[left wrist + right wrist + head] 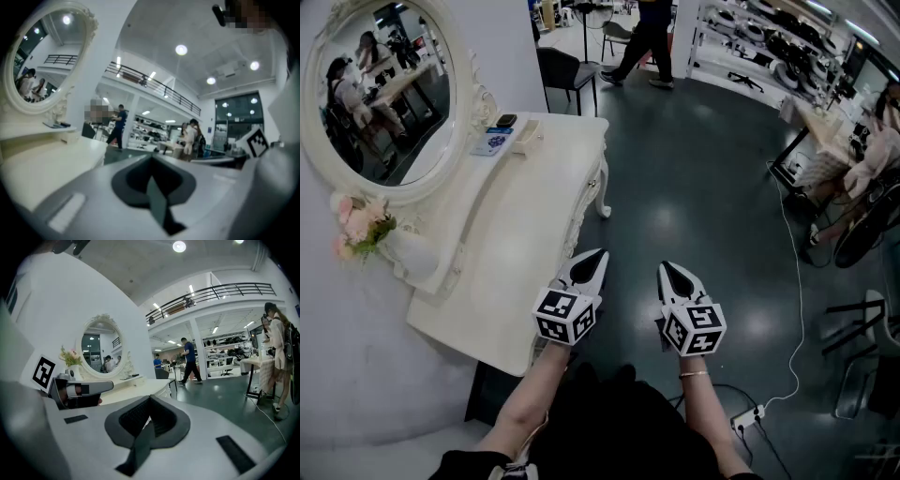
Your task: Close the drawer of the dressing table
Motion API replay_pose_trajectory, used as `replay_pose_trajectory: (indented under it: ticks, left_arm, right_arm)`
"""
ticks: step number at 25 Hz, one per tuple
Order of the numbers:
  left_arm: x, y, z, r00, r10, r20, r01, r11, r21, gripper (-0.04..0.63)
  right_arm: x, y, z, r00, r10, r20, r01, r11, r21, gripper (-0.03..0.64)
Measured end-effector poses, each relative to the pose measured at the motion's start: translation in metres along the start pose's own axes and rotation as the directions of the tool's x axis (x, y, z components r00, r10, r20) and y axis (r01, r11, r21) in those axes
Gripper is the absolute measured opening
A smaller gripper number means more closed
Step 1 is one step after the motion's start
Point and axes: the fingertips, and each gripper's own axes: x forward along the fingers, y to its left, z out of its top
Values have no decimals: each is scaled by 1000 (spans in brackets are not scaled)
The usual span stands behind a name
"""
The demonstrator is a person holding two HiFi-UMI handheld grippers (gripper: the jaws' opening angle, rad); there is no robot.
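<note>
The white dressing table (525, 216) stands at the left against the wall, with its carved front edge (581, 211) facing the dark floor. No drawer sticks out from that front as far as the head view shows. My left gripper (599, 254) hovers just off the table's near front corner, shut and empty. A hand's width to its right, my right gripper (665, 267) hangs over the floor, also shut with nothing in it. In the left gripper view the tabletop (42, 164) lies at the left. The right gripper view shows the table (136, 390) and the left gripper (75, 392).
An oval mirror (384, 89) and pink flowers (361, 225) sit at the table's back. Small items (499, 136) lie on its rear shelf. A dark chair (567, 70) stands beyond the table. A person (647, 37) walks far off. A power strip (748, 417) and cable lie on the floor.
</note>
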Motion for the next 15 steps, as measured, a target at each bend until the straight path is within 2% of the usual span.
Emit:
replay_pose_trajectory:
  ticks: [15]
  left_arm:
    - [-1,-7,-5,1000,-9,-2,9,1000,-17,3]
  right_arm:
    - [-6,-3,-12,1000,16,-19,-16,999,28,5]
